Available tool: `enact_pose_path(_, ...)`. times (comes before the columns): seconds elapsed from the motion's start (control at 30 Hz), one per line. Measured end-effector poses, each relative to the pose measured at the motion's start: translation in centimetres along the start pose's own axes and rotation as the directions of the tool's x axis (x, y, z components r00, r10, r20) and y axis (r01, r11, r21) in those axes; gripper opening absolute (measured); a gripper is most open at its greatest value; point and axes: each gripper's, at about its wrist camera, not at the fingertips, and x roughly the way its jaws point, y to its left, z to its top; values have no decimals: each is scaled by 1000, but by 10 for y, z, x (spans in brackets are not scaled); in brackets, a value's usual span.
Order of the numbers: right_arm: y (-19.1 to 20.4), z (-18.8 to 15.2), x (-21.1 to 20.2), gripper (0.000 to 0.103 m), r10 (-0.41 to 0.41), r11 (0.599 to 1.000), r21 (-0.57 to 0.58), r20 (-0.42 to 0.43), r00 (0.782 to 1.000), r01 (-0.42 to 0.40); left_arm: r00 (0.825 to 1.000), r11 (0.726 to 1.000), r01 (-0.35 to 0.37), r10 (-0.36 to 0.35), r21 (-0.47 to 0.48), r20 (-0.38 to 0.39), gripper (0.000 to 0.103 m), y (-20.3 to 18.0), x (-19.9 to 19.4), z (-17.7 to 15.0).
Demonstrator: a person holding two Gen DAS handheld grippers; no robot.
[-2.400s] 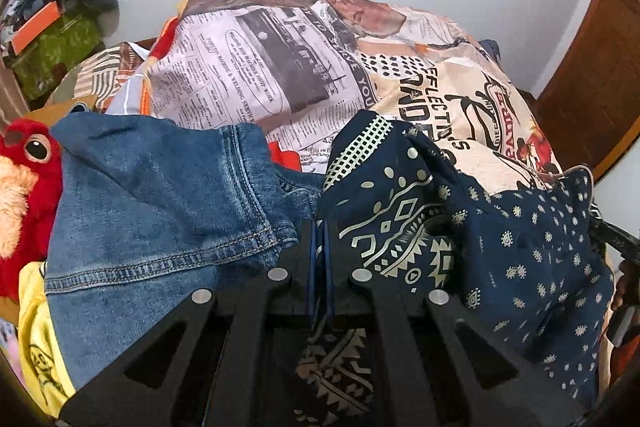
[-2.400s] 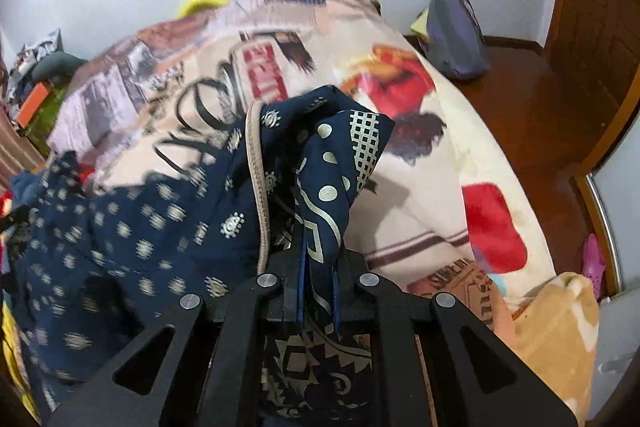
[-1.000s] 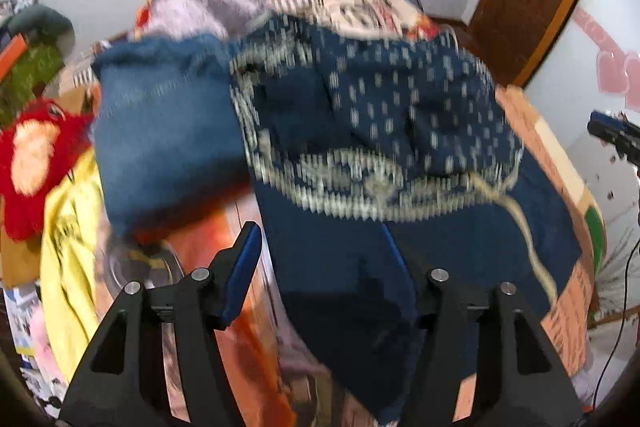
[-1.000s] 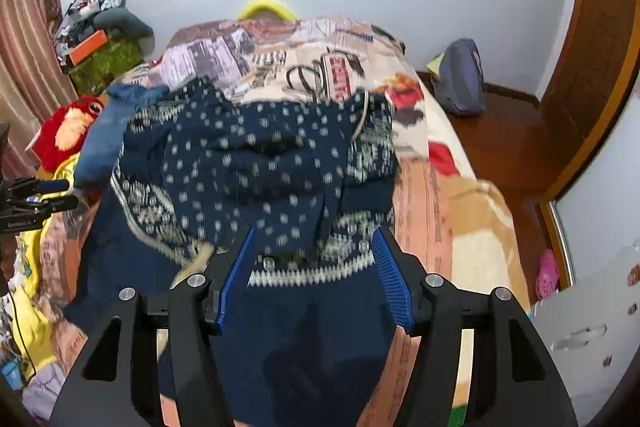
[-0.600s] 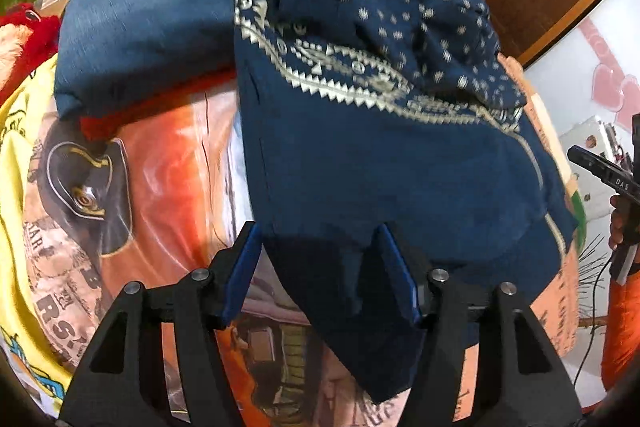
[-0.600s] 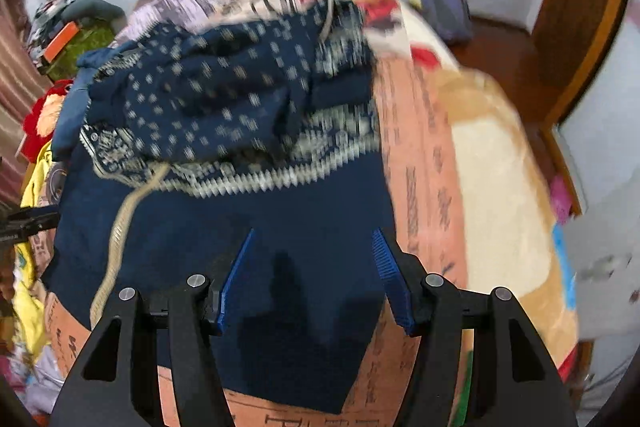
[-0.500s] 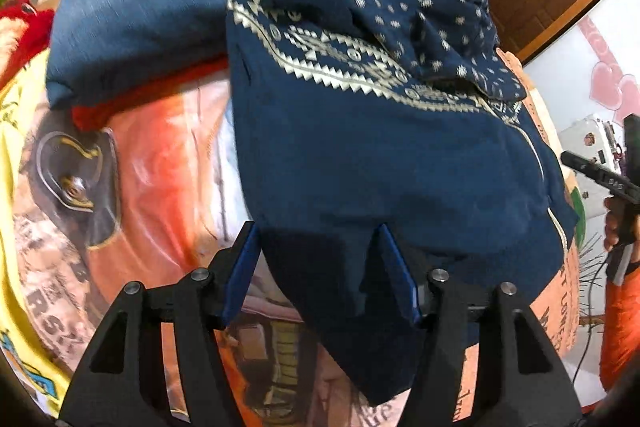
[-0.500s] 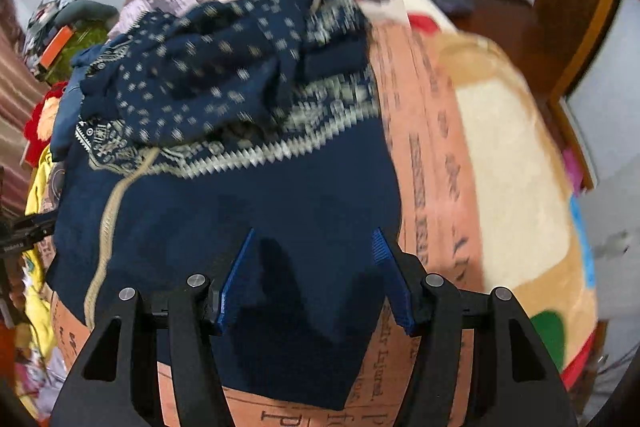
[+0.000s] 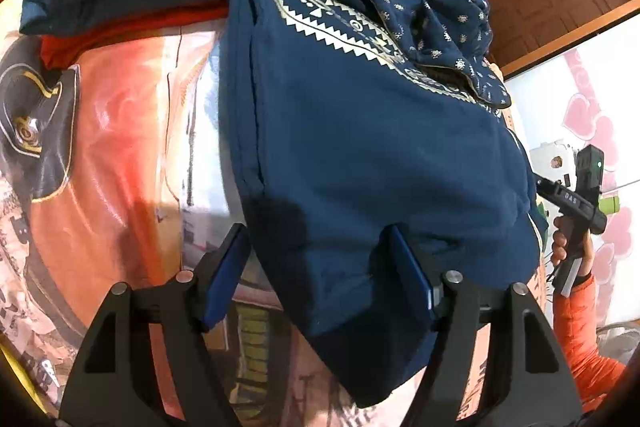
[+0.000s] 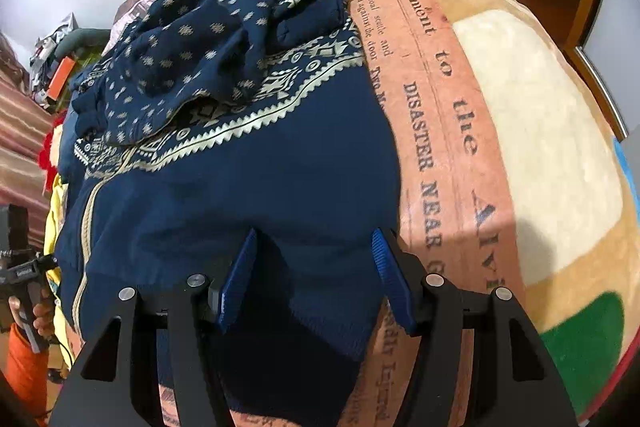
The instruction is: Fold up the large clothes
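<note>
Blue-padded and spread apart, the left gripper (image 9: 318,269) has just been opening further, the navy garment's (image 9: 360,147) near hem lying loose between its pads, unclamped; the right gripper (image 10: 314,277) also stands apart over the same hem, gripping nothing; from there toward twelve o'clock the garment lies on the printed blanket (image 10: 452,131) on the bed, plain lower half smooth, gold zigzag band across it, dotted upper part bunched on top; judging by this, a first fold is laid, and the hem end remains to fold.
</note>
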Motion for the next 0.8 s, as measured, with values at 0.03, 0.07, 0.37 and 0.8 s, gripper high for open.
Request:
enact_pose_path(0.03, -2, 1, 0, 56, -3, 1000, 6, 1, 1000, 3, 1000, 1000, 4, -4, 15, 5, 60, -2, -3, -1)
enact_pose_path(0.07, -3, 3, 1, 56, 1, 1000, 15, -1, 1000, -1, 1000, 999, 14, -14, 42, 8, 46, -6, -7, -3)
enact_pose_path(0.37, 5, 0, 2, 24, 31, 1000, 3, 10, 999, -31, 987, 946, -132, 97, 296, 130, 6, -61, -25, 6)
enact_pose_path(0.8, 13, 6, -17, 49, -98, 991, -90, -26, 995, 95, 955, 961, -111, 32, 255, 297, 4, -71, -71, 52)
